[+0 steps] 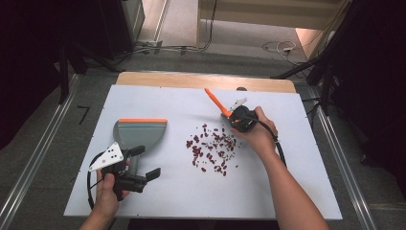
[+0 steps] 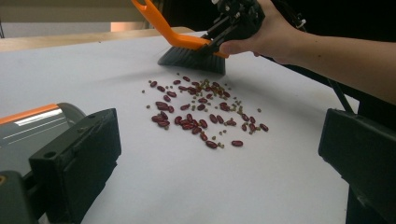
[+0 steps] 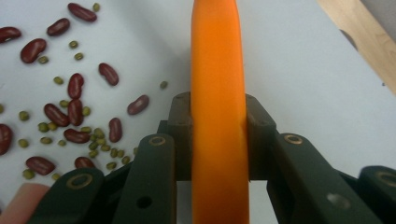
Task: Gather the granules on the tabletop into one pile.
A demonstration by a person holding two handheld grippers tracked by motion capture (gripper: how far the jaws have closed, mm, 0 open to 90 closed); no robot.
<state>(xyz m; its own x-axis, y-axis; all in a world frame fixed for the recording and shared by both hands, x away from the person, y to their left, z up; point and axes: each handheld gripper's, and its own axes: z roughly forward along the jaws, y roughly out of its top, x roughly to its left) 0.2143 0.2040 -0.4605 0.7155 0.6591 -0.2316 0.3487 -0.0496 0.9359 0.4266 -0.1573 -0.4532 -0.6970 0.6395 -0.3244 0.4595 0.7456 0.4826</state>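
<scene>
- The brush (image 2: 189, 49) has an orange handle and dark bristles. It stands at the far edge of the spilled beans, bristles down on the white board (image 1: 268, 191), handle slanting up and away from the person.
- In the right gripper view the orange handle (image 3: 218, 116) runs straight up between the two black jaws, which press on it from both sides.
- The right gripper (image 1: 238, 116) is therefore clamped on the brush handle. The right hand (image 1: 258, 134) is wrapped round its body, right of the board's centre.
- The beans (image 1: 211, 147) form a loose scatter near the middle of the board: dark red kidney beans mixed with small green ones. The patch lies just in front of the bristles, on the person's side; in the left gripper view the nearest beans (image 2: 205, 86) are just beside the bristle edge.
- The dustpan (image 1: 139, 133) is grey with an orange strip along its far edge. It lies flat on the left part of the board, well apart from the beans.
- The left gripper (image 1: 141, 163) sits at the near end of the dustpan, held by the left hand (image 1: 107, 194). Its jaws stand wide apart; in the left gripper view the left-hand jaw lies against the dustpan's grey body (image 2: 32, 133), and bare board shows between the jaws.
- The board rests on a wooden table (image 1: 201, 80), whose far edge shows beyond it.
</scene>
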